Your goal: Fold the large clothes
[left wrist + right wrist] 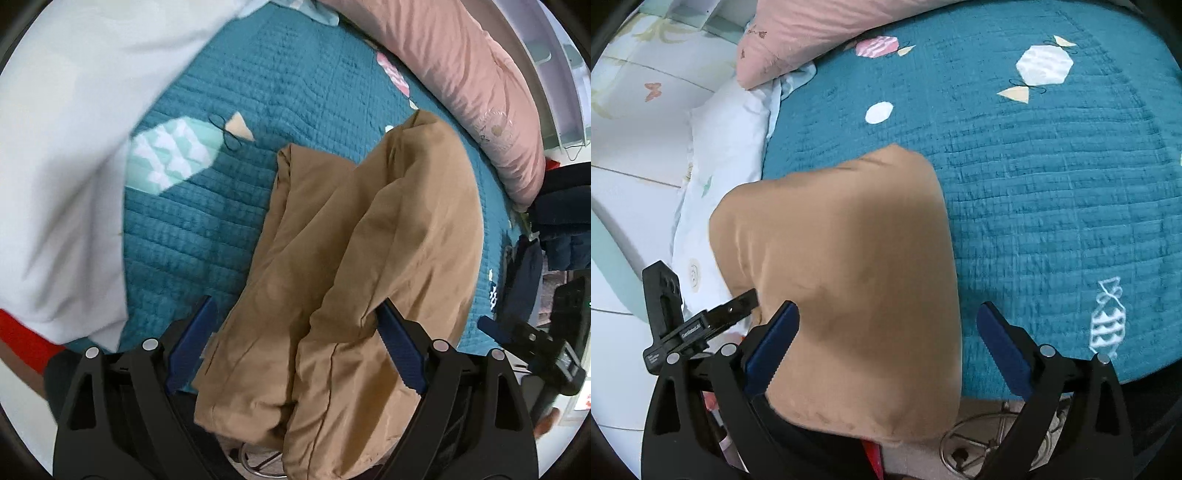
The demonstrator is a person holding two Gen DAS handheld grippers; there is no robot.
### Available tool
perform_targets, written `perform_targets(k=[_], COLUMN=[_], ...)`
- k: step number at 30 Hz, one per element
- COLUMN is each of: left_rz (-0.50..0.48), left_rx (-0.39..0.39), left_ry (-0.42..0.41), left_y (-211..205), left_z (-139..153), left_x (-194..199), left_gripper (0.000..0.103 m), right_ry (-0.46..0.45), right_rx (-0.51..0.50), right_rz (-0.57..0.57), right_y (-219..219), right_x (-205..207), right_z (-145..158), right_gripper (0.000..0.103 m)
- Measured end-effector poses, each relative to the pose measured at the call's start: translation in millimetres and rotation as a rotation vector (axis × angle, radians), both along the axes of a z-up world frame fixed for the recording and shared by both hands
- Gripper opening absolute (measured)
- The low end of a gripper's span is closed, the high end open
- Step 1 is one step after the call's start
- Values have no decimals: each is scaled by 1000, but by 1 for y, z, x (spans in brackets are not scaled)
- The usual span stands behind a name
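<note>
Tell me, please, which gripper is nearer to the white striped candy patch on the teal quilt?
Right. The right gripper has the candy patch just beyond its right finger; the left gripper sits further off, across the tan garment.

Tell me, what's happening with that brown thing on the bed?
A person is folding a big tan garment on the teal quilt, with a two-finger tool in each hand. Both the left tool and the right tool are open, with the cloth lying loose between their fingers, not pinched. The garment is bunched in a heap at the bed's near edge, beside a pink pillow.
</note>
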State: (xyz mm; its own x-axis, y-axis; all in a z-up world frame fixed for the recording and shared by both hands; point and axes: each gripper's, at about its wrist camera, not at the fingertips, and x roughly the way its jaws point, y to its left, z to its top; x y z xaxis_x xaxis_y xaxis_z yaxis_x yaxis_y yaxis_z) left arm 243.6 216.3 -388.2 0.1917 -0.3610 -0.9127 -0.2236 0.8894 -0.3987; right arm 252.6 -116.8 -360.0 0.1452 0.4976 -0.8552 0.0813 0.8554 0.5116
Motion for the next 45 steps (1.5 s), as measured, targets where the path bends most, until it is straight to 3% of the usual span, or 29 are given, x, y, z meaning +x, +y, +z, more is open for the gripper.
perform_targets(k=[9, 11, 16, 25, 29, 34, 37, 39, 40, 41, 45], left_rz=[5, 23, 26, 16, 38, -11, 1, -6, -11, -3, -16], left_rx=[-158, -154, -173, -140, -211, -251, -249, -248, -260, -282, -254], left_ry=[26, 60, 45, 17, 29, 7, -31, -52, -54, -54, -48], left_y=[7, 7, 1, -16, -12, -9, -10, -6, -6, -4, -14], left_z=[-35, -40, -44, -56, -70, -75, -68, -61, -58, -56, -43], left_x=[9, 10, 10, 19, 21, 21, 16, 4, 0, -4, -13], left_gripper=[93, 93, 93, 98, 99, 98, 85, 67, 60, 55, 49], right_ry=[46, 44, 35, 154, 182, 230, 213, 165, 149, 148, 125], right_rx=[28, 18, 35, 220, 250, 244, 226, 213, 238, 272, 281], right_rz=[47, 47, 54, 7, 0, 46, 21, 54, 56, 40, 29], right_y=[25, 28, 25, 16, 14, 22, 28, 36, 35, 32, 26], right_x=[11, 13, 14, 24, 29, 41, 41, 39, 37, 35, 31], right_z=[-40, -46, -54, -94, -100, -103, -95, -84, -77, -75, -61], right_gripper=[93, 96, 96, 97, 97, 97, 94, 85, 73, 68, 57])
